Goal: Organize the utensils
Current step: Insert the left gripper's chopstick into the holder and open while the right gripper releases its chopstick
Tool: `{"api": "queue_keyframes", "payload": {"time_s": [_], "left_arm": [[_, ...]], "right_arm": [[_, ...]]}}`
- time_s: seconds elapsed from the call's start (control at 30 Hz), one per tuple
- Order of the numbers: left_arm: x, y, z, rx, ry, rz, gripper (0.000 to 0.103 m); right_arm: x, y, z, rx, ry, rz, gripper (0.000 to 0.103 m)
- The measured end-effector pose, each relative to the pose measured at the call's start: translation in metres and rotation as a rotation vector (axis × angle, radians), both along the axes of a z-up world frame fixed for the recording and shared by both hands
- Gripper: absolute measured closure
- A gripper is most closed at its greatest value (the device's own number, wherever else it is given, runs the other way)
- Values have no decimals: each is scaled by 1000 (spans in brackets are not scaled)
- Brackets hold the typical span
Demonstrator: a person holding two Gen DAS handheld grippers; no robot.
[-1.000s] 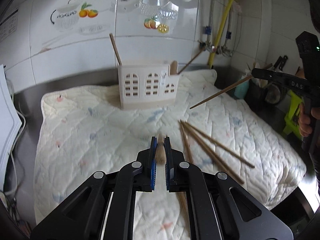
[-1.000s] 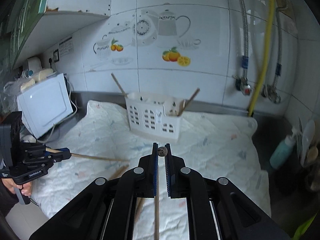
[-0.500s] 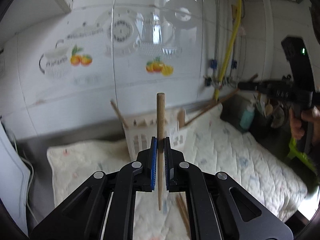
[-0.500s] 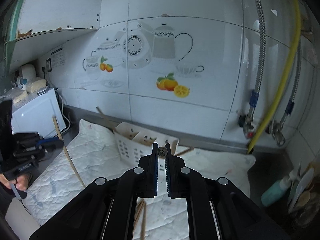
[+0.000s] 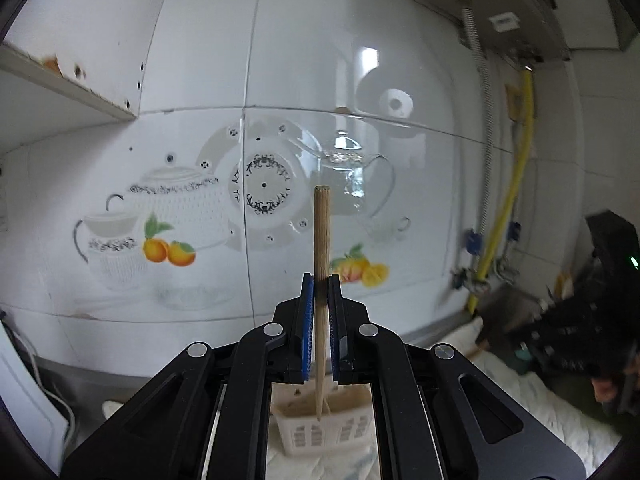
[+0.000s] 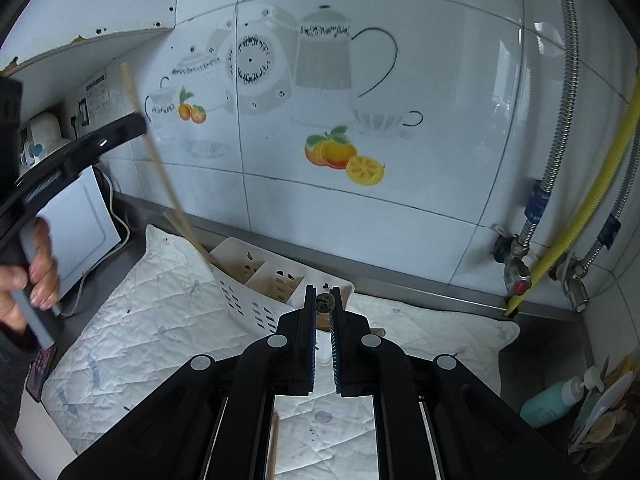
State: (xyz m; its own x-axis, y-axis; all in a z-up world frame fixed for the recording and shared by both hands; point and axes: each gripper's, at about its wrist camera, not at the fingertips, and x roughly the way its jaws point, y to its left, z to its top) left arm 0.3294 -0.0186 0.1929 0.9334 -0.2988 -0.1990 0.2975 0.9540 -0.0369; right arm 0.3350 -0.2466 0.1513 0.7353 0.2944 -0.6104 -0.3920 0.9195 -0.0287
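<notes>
A chopstick (image 5: 321,280) is clamped upright in the shut left tool (image 5: 320,280), its lower tip directly above the utensil caddy (image 5: 320,432); the right tool (image 6: 324,300) is likewise shut on a chopstick end (image 6: 325,301).

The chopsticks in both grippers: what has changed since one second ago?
The left gripper has lifted its chopstick off the quilt and turned it upright above the white holder. The right gripper has carried its chopstick up over the holder too. Both grips stayed shut; the holder stayed in place.
</notes>
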Motion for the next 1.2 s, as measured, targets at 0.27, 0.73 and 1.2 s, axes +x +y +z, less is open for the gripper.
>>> {"api": "queue_keyframes", "payload": {"time_s": [0.27, 0.73, 1.2], "left_arm": [[44, 3, -33, -13, 79, 42, 98], [40, -1, -41, 16, 110, 33, 77], [-78, 2, -53, 53, 127, -27, 69]], "right_arm": [[16, 6, -13, -17, 47, 27, 97], [29, 11, -16, -13, 71, -11, 90], [-87, -3, -31, 40, -14, 7, 88]]}}
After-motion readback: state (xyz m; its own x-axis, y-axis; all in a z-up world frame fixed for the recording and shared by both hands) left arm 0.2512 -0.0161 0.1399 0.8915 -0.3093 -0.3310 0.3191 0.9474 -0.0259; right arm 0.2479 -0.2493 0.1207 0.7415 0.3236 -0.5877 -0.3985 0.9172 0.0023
